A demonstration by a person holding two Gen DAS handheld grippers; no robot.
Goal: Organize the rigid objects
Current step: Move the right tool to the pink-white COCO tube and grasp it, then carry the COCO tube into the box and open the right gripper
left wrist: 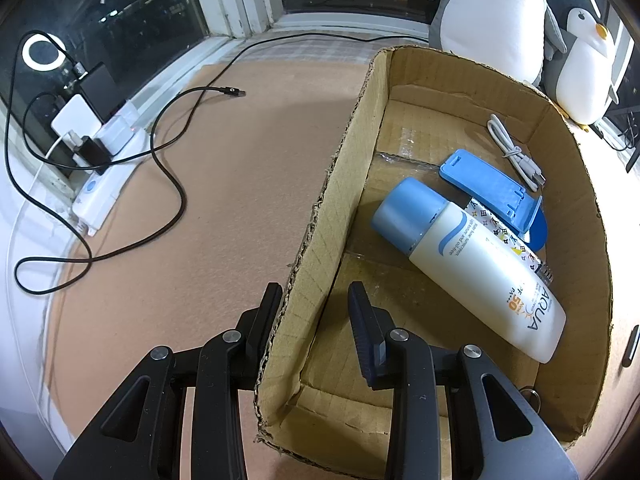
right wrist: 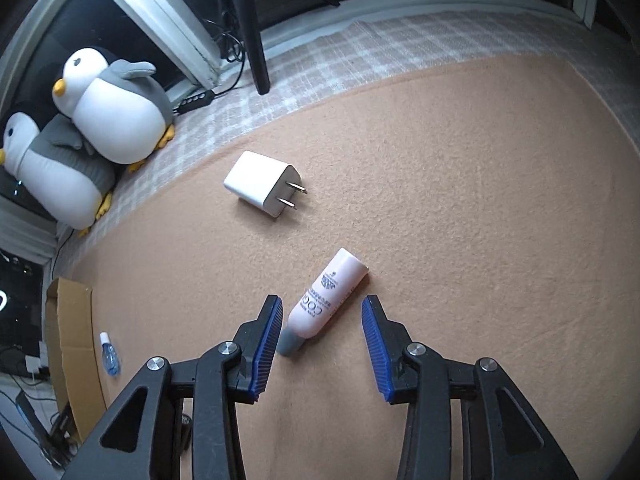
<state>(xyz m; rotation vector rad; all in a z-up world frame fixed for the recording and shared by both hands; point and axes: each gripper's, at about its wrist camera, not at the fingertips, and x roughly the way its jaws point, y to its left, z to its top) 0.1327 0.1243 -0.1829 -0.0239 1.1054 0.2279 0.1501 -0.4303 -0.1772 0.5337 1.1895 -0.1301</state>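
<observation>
The left gripper [left wrist: 316, 300] is clamped narrowly on the near wall of the cardboard box [left wrist: 320, 240], 1 finger outside and 1 inside. The box holds a sunscreen bottle [left wrist: 472, 264], a blue stand [left wrist: 488, 188] and a white cable [left wrist: 516, 152]. The right gripper [right wrist: 322, 312] stands partly open, unclamped, around a pink tube [right wrist: 326, 296] lying on the mat [right wrist: 480, 200]; a white charger [right wrist: 260, 188] lies beyond.

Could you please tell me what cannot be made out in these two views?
- Left wrist view: patterned item, mostly covered by the sunscreen bottle and blue stand.
- Right wrist view: small blue bottle beside the cardboard box, label too small to read.
</observation>
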